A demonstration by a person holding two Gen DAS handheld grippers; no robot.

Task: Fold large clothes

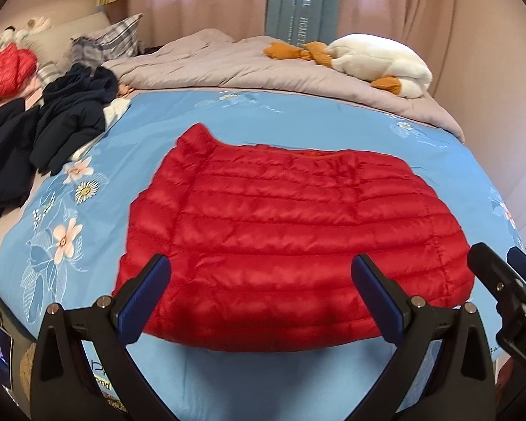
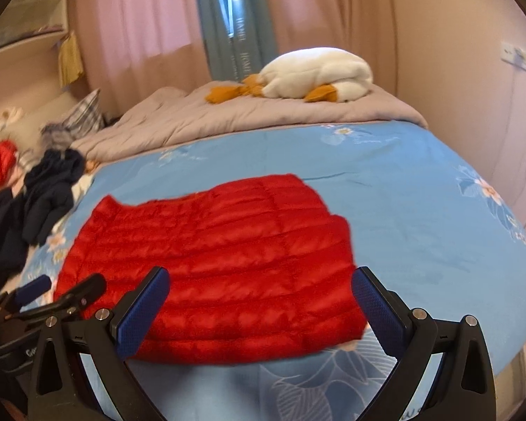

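Spread across the blue floral bedsheet (image 1: pixel 200 129), dark clothes (image 1: pixel 70 119) are seen heaped left of the red puffer jacket (image 1: pixel 291 224), probably waiting their turn. At the jacket's near hem the left gripper (image 1: pixel 259 298) is held with jaws wide apart, gripping nothing. Right of it, the right gripper (image 2: pixel 259 301) is likewise spread empty, seemingly poised for another fold.

Left gripper (image 1: pixel 259 298) gapes above red puffer jacket (image 1: pixel 291 231), seemingly folded, on blue bedspread (image 1: pixel 143 133)
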